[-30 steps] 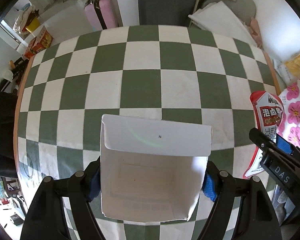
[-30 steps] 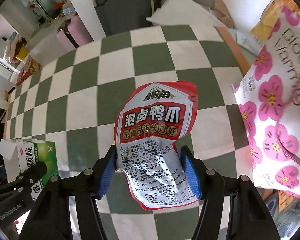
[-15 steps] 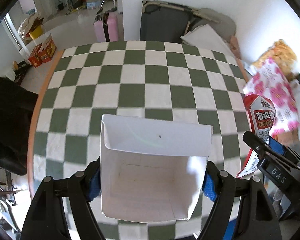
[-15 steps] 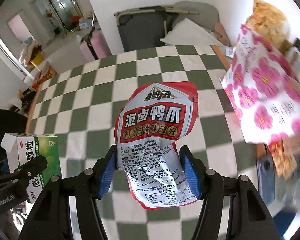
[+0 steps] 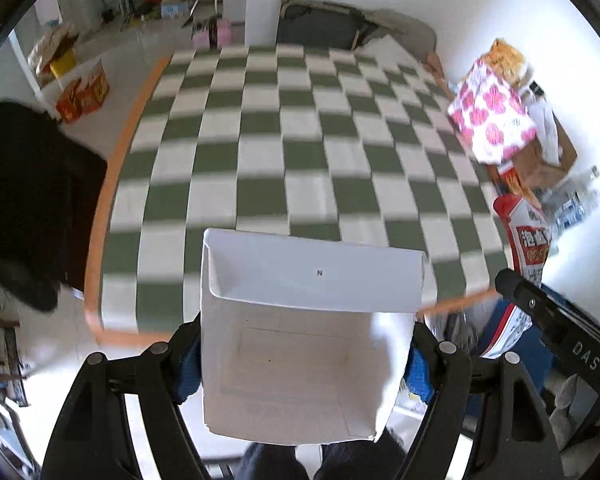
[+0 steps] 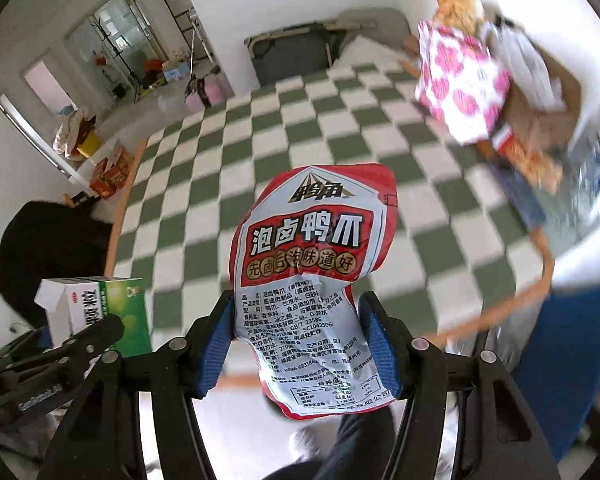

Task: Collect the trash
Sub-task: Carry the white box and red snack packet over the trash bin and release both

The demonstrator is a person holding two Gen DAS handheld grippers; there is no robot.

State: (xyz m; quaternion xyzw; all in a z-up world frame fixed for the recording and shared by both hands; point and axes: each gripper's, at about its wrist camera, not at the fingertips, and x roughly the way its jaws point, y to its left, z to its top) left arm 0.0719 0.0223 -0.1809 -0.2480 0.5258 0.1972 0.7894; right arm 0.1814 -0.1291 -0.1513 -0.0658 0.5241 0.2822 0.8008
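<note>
From my remote seat I read the scene off the checkered counter (image 5: 300,152), which sits ahead of and below both grippers. Farthest left of it, a dark mass (image 5: 32,200) that I cannot identify hangs past the orange edge. My left gripper (image 5: 300,360) is clamped on the sides of an opened white carton (image 5: 296,340), its mouth facing the camera and its flap standing up toward the counter; in the right wrist view the same carton (image 6: 96,308) shows a green printed face. It is held off the counter's near edge, with what look like the person's legs below. Moving right, my right gripper (image 6: 300,344) pinches the lower part of a red and white snack wrapper (image 6: 312,280), whose long axis runs straight out along the fingers, its red top pointing toward the counter's middle. So both pieces of trash are already in hand and clear of the counter. Right of the counter lies a pile: a pink-flowered bag (image 6: 460,84), cardboard and loose packaging, blurred. Nearer me on that side is something blue (image 6: 572,360); I cannot tell whether it is a bin. My judgement is that the drop-off lies to the right, so the wrapper's gripper is the nearer one, and the carton would have to cross behind it to follow.
</note>
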